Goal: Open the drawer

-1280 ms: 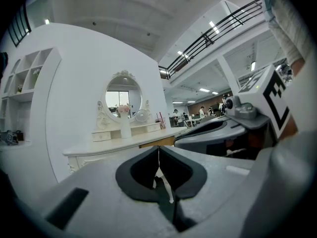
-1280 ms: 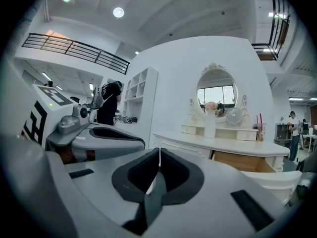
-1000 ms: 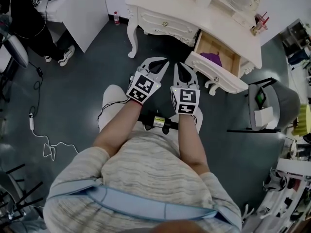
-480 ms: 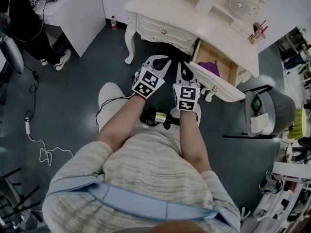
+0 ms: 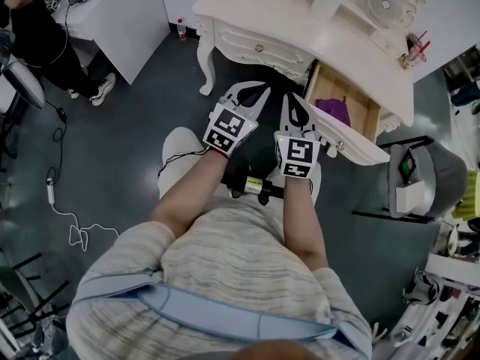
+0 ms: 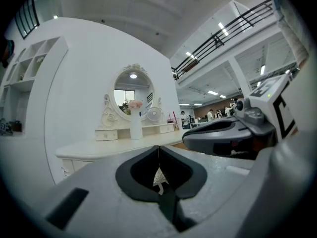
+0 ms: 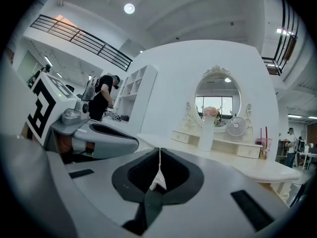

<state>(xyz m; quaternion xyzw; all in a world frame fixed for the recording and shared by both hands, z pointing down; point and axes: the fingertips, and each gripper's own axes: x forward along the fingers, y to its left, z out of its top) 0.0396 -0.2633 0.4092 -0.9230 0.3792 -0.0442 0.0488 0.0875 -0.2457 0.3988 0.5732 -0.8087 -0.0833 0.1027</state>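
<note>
Drawer [image 5: 335, 94] of the dressing table [image 5: 247, 10] already pulled out, far right; left gripper [image 5: 251, 94] and right gripper [image 5: 294, 105], jaws closed on nothing, near it.

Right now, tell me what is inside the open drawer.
A purple item lies on the bare wood floor of the drawer. What it is cannot be told. The drawer's rear is covered by the tabletop.

Left claw [image 6: 158, 150] closed and empty, facing a white dressing table [image 6: 114, 148] with oval mirror [image 6: 132, 89]
</note>
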